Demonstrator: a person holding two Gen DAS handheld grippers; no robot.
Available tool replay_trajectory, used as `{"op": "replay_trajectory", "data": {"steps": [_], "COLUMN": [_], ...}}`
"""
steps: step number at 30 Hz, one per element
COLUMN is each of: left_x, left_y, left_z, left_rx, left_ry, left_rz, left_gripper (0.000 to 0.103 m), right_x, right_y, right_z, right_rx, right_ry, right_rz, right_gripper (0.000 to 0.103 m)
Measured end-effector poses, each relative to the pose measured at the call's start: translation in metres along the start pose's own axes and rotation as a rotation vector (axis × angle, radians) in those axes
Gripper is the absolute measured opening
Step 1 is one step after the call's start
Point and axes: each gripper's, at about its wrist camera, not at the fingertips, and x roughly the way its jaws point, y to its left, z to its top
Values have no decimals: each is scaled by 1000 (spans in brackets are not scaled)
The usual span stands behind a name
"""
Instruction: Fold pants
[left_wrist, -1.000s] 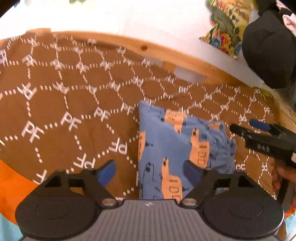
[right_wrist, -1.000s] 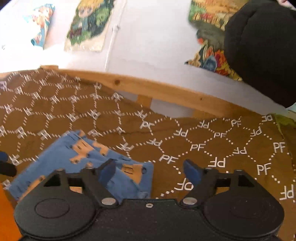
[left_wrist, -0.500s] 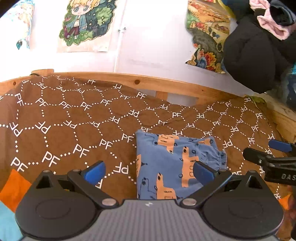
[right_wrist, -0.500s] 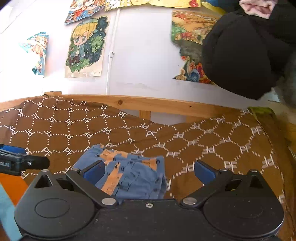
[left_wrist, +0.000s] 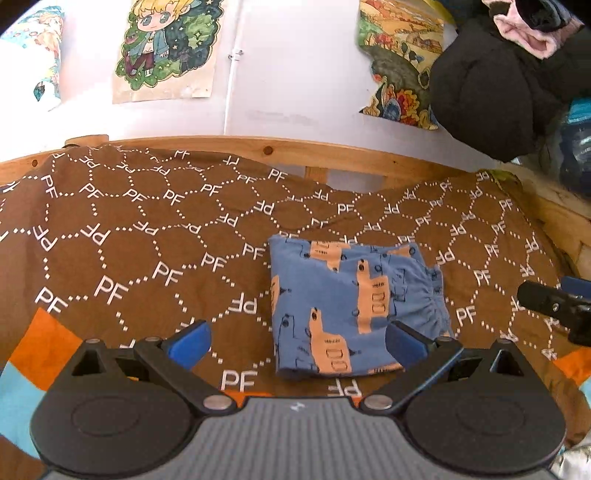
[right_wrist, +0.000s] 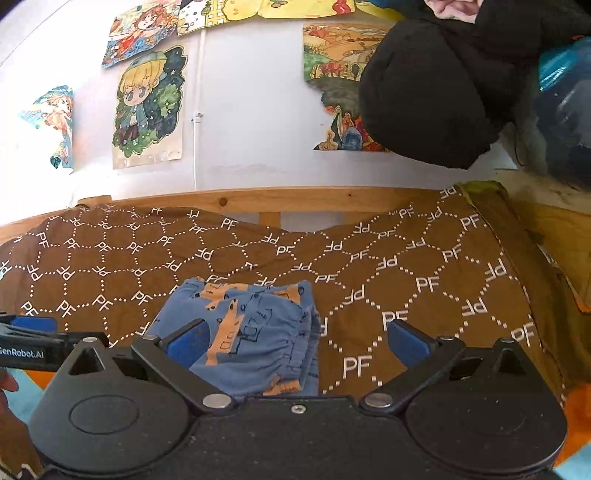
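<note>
Reading from the left of the right-wrist view, we find white lettering "SenRobot.AI" on the side of the left claw (right_wrist: 27, 338), which reaches in from the frame's left edge. We see the letters "PF" printed in white over and over, joined by dotted hexagon lines, across the brown bedspread (left_wrist: 129, 229) that covers the bed; orange and light blue patches of it show at the near corners. We find the pants (left_wrist: 351, 306) folded into a compact blue bundle with orange vehicle prints, lying flat on the bedspread a little right of centre in the left-wrist view, the gathered waistband on its right side. Our left claw (left_wrist: 295, 341) stands wide apart with nothing between its blue pads, its jaws having just been opening; the right claw (right_wrist: 295, 341) is likewise spread wide and empty, just opened too. Behind the bed we see a wooden bed rail (left_wrist: 332, 155), a white wall with cartoon posters (left_wrist: 168, 48), and at the far right a black garment (left_wrist: 487, 96) hanging.
</note>
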Motion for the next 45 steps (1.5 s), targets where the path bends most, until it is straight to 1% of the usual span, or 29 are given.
{"op": "replay_trajectory", "data": {"steps": [8,13,16,21,26,45], "left_x": [-9,-9,-8,-10,-10,-11], "left_y": [-2,-3,-2,0,0,4], "left_z": [-19,-31,-35,-41,-43,-42], "left_rx": [18,30,25,29,31,25], "left_ry": [24,42,56,76,90,88], "left_rz": [-1,29,31,36,39,46], "left_gripper": [103,103,103,103,103,103], "right_x": [-13,-13,-12,-10,-10,-8], "right_y": [6,11,15,17,15,14], "right_z": [-25,-39,-44,-47,-47,-49], "right_rx": [35,57,45,47,49,56], "right_ry": [48,71,87,107,105,119], "right_rz": [-3,-2,3,11,4,3], "right_gripper": [102,102,102,102,102,102]}}
